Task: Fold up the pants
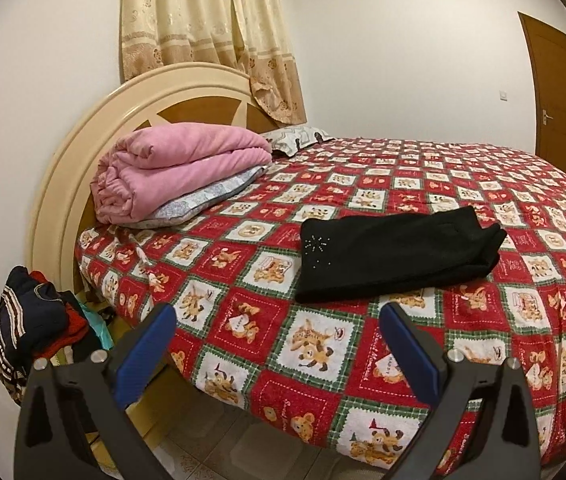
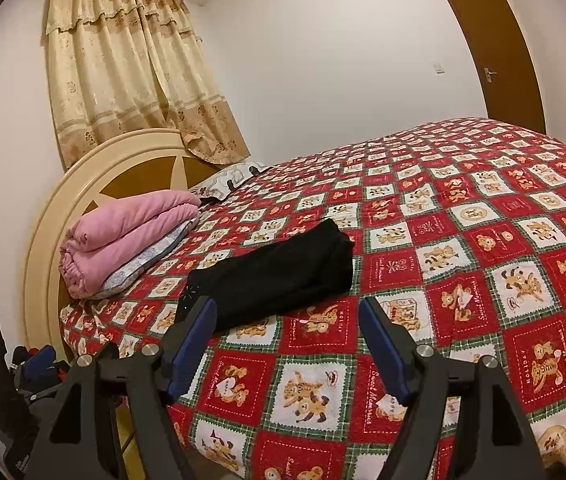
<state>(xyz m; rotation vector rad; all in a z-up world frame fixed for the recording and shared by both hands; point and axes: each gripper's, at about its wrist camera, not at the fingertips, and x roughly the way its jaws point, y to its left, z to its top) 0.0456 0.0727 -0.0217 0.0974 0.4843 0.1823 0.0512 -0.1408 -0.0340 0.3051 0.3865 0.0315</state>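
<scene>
The black pants (image 1: 395, 256) lie folded in a neat bundle on the bed (image 1: 323, 360). The bed has a red cover with little bear pictures in squares. The pants sit near the front edge of the bed, with a small sparkly pattern on the end that faces the headboard (image 1: 83, 152).

The left gripper (image 1: 277, 350) hangs in the air in front of the bed. Its jaws are wide apart and hold nothing. The pants are just past its blue fingers (image 1: 155, 356), not touching them.

The right gripper (image 2: 287, 340) is also in front of the bed. Its jaws are wide apart too, and nothing is between them. In the right wrist view the pants (image 2: 279, 276) lie just behind the tip of its left blue finger, but the finger does not hold them.

A pink blanket (image 1: 179, 172) is rolled up near the headboard. It rests on a pale pillow (image 1: 203, 200). Another pillow (image 1: 295, 138) lies further back. A beige curtain (image 1: 207, 32) hangs on the wall behind the headboard. A brown door (image 1: 555, 92) is on the far right. A pile of clothes (image 1: 31, 328) sits beside the bed, low on the left.
</scene>
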